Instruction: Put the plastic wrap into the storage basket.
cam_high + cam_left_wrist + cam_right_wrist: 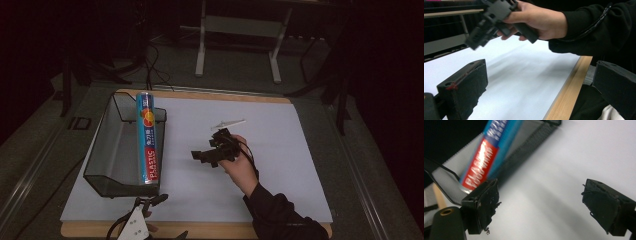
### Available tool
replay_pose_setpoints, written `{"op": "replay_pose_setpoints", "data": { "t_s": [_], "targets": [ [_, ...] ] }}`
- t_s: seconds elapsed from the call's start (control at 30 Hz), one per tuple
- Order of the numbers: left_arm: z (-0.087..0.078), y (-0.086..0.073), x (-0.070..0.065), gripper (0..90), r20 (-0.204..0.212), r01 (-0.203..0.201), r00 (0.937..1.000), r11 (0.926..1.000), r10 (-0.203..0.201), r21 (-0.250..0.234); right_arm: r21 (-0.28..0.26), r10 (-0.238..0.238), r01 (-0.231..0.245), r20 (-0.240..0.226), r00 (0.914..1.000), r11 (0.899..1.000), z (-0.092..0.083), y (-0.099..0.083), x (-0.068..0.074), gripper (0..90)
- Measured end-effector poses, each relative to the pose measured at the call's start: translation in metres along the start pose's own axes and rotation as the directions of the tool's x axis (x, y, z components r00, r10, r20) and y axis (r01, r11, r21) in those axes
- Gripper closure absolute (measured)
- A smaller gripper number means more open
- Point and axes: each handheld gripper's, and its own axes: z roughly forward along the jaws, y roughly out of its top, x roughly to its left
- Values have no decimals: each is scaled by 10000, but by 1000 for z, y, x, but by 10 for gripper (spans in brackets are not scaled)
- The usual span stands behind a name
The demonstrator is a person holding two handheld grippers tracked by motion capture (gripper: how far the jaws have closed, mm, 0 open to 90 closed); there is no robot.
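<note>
Both tongs gape, nothing btwn jaws: right gripper [210, 156] held over mid sheet [280, 150], left gripper [150, 202] at near table edge. Plastic-wrap box [147, 137] leans on mesh basket's [107, 150] right wall (label up).

White-topped table [280, 150]: mesh basket [102, 150], white strip [228, 123]

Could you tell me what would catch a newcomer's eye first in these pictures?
The bright blue box marked PLASTIC, lying along the right rim of the black mesh basket at the left of the white mat. Next, the right tool, open and empty, held above mid-mat.
</note>
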Motion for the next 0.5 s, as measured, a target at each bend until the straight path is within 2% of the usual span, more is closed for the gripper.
{"op": "replay_pose_setpoints", "data": {
  "t_s": [0.13,0.27,0.5],
  "targets": [
    [1,0,-1,6,16,-48,10000,10000,48,39,160,215,-214,-40,9998,9996,-7,-12,-10,135],
    [2,0,-1,6,26,-39,10000,10000,38,54,359,215,-218,85,9997,9991,-12,-23,-17,134],
    [2,0,-1,7,45,-57,10000,10000,56,72,463,-248,238,197,9995,9986,-23,-44,-18,134]
  ]
}}
